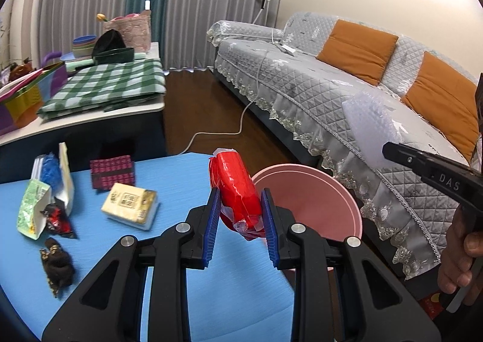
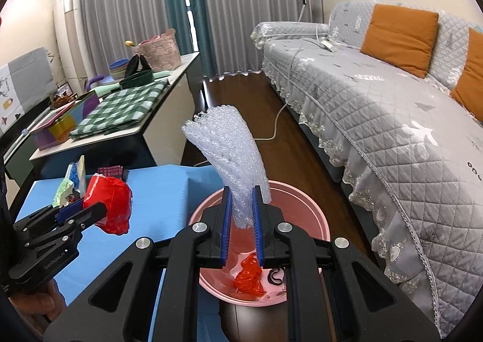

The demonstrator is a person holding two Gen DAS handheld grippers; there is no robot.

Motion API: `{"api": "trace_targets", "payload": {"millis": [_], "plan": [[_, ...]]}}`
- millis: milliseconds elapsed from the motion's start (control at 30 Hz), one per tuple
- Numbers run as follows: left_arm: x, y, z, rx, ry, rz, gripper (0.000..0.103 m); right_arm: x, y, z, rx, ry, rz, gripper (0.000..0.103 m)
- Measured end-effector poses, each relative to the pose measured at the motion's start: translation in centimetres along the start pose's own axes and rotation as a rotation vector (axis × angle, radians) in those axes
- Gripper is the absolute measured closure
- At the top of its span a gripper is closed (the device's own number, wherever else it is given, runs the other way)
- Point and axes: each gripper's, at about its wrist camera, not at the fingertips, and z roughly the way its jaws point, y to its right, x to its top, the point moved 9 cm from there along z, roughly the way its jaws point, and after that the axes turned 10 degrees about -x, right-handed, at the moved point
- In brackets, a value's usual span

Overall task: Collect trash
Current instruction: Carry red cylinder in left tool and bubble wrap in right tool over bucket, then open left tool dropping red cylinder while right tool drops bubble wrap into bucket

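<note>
Both grippers loaded. Our left gripper [image 1: 240, 218] has its jaws closed on a red plastic wrapper [image 1: 237, 188], which stands up between the blue pads; it hangs over the edge of the blue table [image 1: 181, 170], just beside the pink bin [image 1: 326, 191] but not yet clearly above its mouth. Our right gripper [image 2: 243, 227] has its jaws closed on a strip of bubble wrap [image 2: 229, 155], gripped near its lower end, the long free end rising and curling away. This one sits directly over the bin; a crumpled red scrap [image 2: 249, 277] and a black loop [image 2: 276, 275] already lie at the bottom.

Risks, as we judge them:
- Bubble wrap is light and springy. Released from this pose, the tall free end may tip over the rim and carry the piece onto the floor [image 2: 280, 148] towards the sofa [image 2: 377, 106]. It may also cling to the ribbed pads.
- Red wrapper: if let go where it is, it likely lands on the table edge or slides down between table and bin.
- The two grippers are near each other; bringing the left across while the right is over the bin could knock them together or nudge the bin.

More trash lies on the table: a tissue pack [image 1: 129, 206], a patterned box [image 1: 113, 171], a green packet [image 1: 31, 209], small wrappers [image 1: 57, 219].
</note>
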Motion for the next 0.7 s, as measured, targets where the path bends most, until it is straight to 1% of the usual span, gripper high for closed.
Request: {"api": "trace_targets", "payload": {"millis": [300, 700], "plan": [[0.1, 1.9, 2.3, -0.037, -0.017, 0.013, 0.076, -0.6, 1.8, 1.4, -0.031, -0.028, 0.021, 0.089], [0.2, 4.1, 5.9, -0.092, -0.053, 0.037, 0.076, -1.3, 3.1, 3.4, -0.061, -0.064, 0.032, 0.089]]}}
